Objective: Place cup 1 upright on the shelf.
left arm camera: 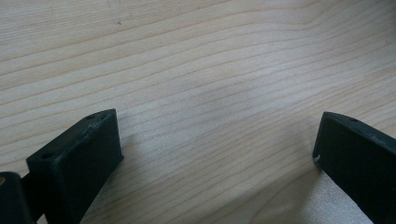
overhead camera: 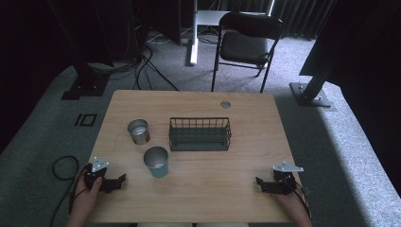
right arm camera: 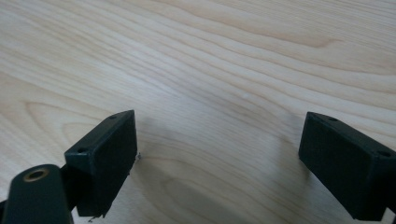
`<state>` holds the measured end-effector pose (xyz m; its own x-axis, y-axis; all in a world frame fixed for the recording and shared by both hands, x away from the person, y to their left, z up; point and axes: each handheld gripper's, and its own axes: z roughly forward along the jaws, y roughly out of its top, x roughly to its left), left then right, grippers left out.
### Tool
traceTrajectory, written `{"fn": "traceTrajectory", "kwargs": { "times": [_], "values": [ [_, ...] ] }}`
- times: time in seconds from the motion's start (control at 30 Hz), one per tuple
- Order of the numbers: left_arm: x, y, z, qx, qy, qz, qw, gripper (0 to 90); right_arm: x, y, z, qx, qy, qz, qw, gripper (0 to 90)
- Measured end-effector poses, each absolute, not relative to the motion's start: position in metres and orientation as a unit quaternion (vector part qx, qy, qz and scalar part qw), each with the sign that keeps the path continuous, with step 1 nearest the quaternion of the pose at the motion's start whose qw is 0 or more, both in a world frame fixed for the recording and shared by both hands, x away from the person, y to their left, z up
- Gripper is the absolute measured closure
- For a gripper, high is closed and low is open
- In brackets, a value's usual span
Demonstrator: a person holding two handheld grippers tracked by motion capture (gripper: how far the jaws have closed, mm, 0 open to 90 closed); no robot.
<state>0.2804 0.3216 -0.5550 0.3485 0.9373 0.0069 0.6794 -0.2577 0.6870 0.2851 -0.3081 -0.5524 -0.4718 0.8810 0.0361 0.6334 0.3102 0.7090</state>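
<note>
A dark wire basket stands in the middle of the wooden table. To its left is a silver metal cup, and in front of that a teal cup. My left gripper rests near the table's front left edge, held by a hand, pointing right toward the teal cup. My right gripper rests at the front right, pointing left. In the left gripper view my left gripper is open over bare wood. In the right gripper view my right gripper is open, with nothing between its jaws.
A round grommet sits near the table's far edge. Beyond the table stand a black folding chair and a white stand. Black frame posts flank the table on grey carpet, and cables lie at the left.
</note>
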Motion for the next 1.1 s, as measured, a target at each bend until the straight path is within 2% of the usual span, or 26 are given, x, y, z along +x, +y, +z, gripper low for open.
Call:
{"fn": "traceTrajectory", "kwargs": {
  "times": [0.33, 1.1],
  "values": [
    [0.278, 0.317, -0.555, 0.771, 0.518, 0.209, 0.305, 1.6, 0.289, -0.297, -0.55, 0.456, 0.802, 0.35, 0.164, 11.8],
    [0.277, 0.316, -0.555, 0.771, 0.518, 0.209, 0.305, 1.6, 0.299, -0.255, -0.531, 0.406, 0.818, 0.376, 0.159, 11.8]
  ]
}}
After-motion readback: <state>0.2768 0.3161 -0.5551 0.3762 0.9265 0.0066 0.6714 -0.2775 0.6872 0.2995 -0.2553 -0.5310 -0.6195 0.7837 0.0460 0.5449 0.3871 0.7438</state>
